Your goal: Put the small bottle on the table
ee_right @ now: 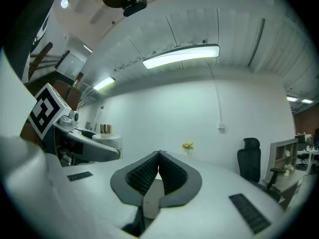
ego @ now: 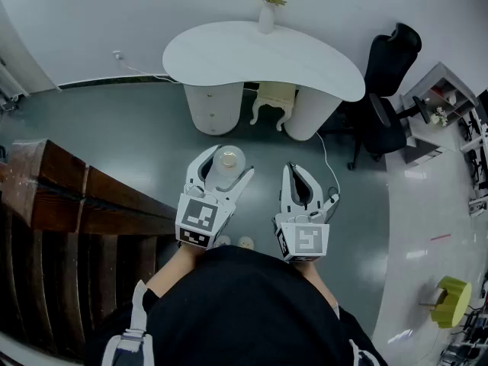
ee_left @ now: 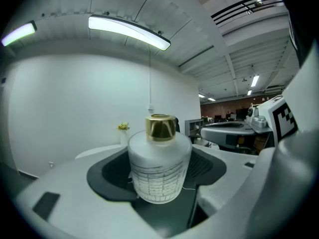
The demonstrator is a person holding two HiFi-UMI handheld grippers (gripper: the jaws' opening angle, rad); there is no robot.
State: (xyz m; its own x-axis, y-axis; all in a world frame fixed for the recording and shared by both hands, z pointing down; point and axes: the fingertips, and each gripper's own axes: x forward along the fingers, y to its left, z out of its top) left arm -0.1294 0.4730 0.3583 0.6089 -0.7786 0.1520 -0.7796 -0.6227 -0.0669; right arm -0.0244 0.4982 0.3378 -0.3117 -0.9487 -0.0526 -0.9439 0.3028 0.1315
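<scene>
The small bottle [ee_left: 159,171] is frosted white with a gold cap and stands upright between the dark pads of my left gripper [ego: 222,171], which is shut on it. In the head view the bottle [ego: 228,160] hangs over the grey floor, short of the white curved table [ego: 229,56]. My right gripper [ee_right: 159,157] is beside the left one, shut, with its ribbed pads meeting and nothing between them. In the head view the right gripper [ego: 300,177] is level with the left. From the right gripper view, the bottle [ee_right: 106,133] shows at the left.
A white vase with yellow flowers [ego: 268,8] stands at the table's far edge. A black office chair [ego: 390,61] and a shelf unit [ego: 442,97] are to the right. Dark wooden furniture [ego: 69,204] lies left. A white counter [ego: 431,227] with a yellow-green object [ego: 451,300] runs along the right.
</scene>
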